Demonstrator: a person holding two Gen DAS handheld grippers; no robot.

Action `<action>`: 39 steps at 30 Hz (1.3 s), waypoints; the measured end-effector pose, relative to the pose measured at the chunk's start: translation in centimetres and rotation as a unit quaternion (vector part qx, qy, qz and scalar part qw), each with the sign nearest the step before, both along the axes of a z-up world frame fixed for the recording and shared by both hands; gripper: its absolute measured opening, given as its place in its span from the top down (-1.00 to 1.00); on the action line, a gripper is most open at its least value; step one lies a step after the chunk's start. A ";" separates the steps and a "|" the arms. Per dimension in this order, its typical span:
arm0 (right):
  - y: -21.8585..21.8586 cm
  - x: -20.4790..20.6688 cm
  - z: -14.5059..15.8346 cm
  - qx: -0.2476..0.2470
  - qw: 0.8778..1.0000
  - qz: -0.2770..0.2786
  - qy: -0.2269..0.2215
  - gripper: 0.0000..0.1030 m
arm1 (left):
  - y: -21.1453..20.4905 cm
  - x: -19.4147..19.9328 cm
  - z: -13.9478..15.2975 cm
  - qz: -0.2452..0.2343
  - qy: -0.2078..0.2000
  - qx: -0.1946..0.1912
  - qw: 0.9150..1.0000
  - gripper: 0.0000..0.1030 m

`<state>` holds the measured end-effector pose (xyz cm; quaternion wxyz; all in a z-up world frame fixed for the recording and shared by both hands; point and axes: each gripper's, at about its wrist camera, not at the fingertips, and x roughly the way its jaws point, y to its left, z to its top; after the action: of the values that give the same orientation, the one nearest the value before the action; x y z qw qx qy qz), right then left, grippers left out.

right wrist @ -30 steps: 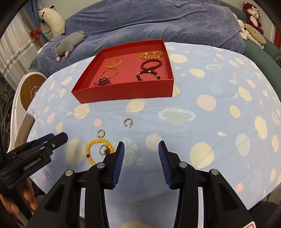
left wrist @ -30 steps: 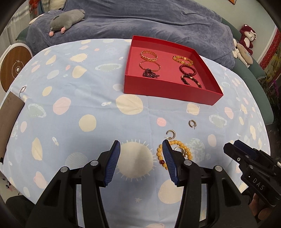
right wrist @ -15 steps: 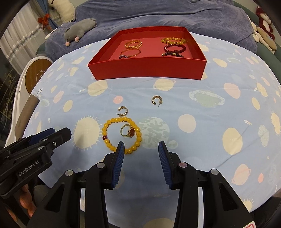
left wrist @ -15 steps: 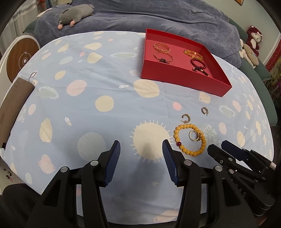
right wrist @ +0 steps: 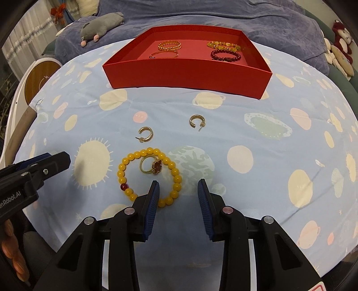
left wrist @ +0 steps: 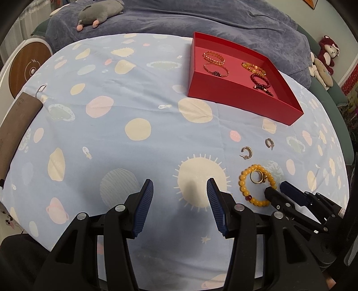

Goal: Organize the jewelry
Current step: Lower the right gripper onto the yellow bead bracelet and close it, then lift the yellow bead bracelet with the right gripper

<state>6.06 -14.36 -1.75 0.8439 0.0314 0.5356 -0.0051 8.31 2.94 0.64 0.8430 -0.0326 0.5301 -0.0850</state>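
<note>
A yellow bead bracelet (right wrist: 122, 166) (left wrist: 242, 179) lies on the planet-print cloth, with a gold ring with a red stone (right wrist: 154, 166) (left wrist: 257, 176) inside its loop. Two gold hoop earrings (right wrist: 146, 134) (right wrist: 197, 120) lie just beyond it. The red tray (right wrist: 185, 76) (left wrist: 235, 98) further back holds several bracelets. My right gripper (right wrist: 177, 190) (left wrist: 276, 190) hovers at the bracelet's near right arc. Its jaws are closing, those beads lie between them by the left finger, and no pad presses on them. My left gripper (left wrist: 180, 190) (right wrist: 64, 159) stands open over a sun print, holding nothing.
A grey plush toy (left wrist: 100, 13) lies on the blue blanket behind the table. A round wooden disc (left wrist: 29, 67) and a brown board (left wrist: 15, 125) sit off the left edge. Plush toys (left wrist: 324, 60) rest at the far right. The table's near edge is close below both grippers.
My right gripper has come down and in over the yellow bracelet, and its jaws have narrowed. My left gripper has drifted left, off the bracelet, and stays open.
</note>
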 end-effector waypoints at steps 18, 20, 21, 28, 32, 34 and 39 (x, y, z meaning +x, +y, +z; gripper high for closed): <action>-4.6 -1.7 3.2 0.072 0.995 -0.055 -0.028 0.86 | -2.1 -0.2 0.5 -0.023 -0.003 -0.004 1.000 0.08; -4.8 -1.9 4.0 0.077 0.995 -0.058 -0.038 0.86 | -2.4 -0.4 0.6 -0.027 -0.003 -0.004 1.000 0.08; -4.9 -2.0 4.4 0.080 0.994 -0.060 -0.043 0.86 | -2.6 -0.5 0.6 -0.030 -0.003 -0.004 1.000 0.08; -6.8 -4.1 6.1 0.095 0.990 -0.084 -0.064 0.86 | -3.8 -1.2 0.9 -0.045 -0.005 -0.005 0.999 0.08; -8.0 -5.2 6.9 0.097 0.988 -0.097 -0.068 0.86 | -4.6 -1.6 0.9 -0.053 -0.004 -0.006 0.999 0.08; -8.6 -5.6 6.6 0.092 0.988 -0.105 -0.063 0.86 | -5.1 -1.9 0.9 -0.057 -0.003 -0.009 0.998 0.08; -10.1 -6.5 4.5 0.097 0.986 -0.130 -0.040 0.86 | -6.9 -2.6 1.1 -0.077 0.000 -0.019 0.997 0.08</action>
<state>-0.48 -24.42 2.78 0.8497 0.1828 0.4907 -0.0614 5.70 -3.94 1.72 0.8330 -0.0075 0.5297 -0.1593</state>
